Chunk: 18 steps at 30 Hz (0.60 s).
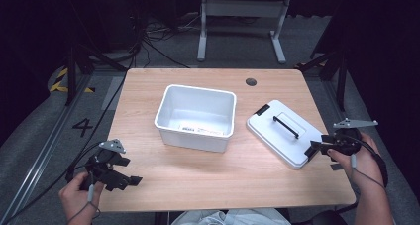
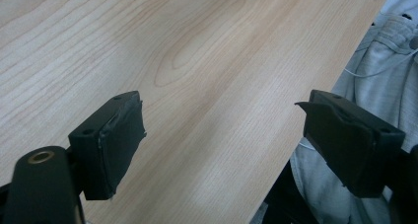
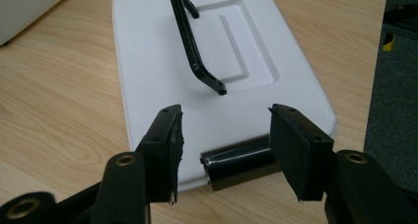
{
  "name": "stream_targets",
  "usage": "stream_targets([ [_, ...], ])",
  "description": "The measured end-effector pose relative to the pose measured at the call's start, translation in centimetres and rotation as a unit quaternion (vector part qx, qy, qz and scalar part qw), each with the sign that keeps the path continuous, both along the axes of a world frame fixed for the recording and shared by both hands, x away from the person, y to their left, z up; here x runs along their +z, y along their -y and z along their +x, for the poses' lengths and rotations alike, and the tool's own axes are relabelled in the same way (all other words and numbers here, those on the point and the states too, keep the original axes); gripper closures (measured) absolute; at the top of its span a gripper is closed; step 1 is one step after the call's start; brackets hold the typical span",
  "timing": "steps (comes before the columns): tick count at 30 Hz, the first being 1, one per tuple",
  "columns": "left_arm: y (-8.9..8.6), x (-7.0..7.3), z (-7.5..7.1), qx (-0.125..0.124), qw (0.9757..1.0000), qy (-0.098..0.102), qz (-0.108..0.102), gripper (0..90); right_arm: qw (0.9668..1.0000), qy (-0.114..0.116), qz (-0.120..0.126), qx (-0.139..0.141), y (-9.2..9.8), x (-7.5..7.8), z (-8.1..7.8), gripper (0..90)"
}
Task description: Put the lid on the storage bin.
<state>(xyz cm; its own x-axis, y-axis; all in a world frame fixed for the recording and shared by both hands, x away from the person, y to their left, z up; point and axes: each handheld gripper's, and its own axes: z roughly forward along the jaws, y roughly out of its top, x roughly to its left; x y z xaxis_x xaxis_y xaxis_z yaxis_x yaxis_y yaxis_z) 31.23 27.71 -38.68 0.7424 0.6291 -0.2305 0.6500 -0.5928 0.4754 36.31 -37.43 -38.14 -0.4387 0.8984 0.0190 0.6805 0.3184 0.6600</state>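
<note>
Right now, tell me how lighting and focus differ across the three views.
High view: the pale wooden table is lit while the surroundings fall dark, and the white plastic bin is slightly soft. Left gripper view: wood grain sharp, near black jaws blurred. Right gripper view: even light on the white plastic lid with a black handle, with a faint sheen on its black latch.

Even overhead light falls on the pale wooden tabletop [image 1: 208, 175], leaving the surrounding room in near darkness. A soft glare patch sits near the tabletop's front edge. Close-range views run slightly soft, with faint shadows beneath the white lid [image 3: 157, 76].
</note>
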Motion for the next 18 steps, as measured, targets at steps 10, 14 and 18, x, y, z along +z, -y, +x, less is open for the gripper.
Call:
stream_targets([
  [10,0.0,0.0,0.0,-0.001,1.0,0.001,-0.002,16.1,0.9992,-0.004,-0.022,0.034,-2.4,1.3,1.7,47.9],
  [14,-0.1,0.0,0.0,-0.003,1.0,0.002,-0.003,16.1,0.9985,-0.011,-0.032,0.044,-3.3,2.0,2.7,47.9],
  [18,-0.1,0.0,0.1,-0.002,1.0,-0.002,-0.002,16.1,0.9975,-0.014,-0.046,0.053,-4.0,2.4,3.7,47.9],
])
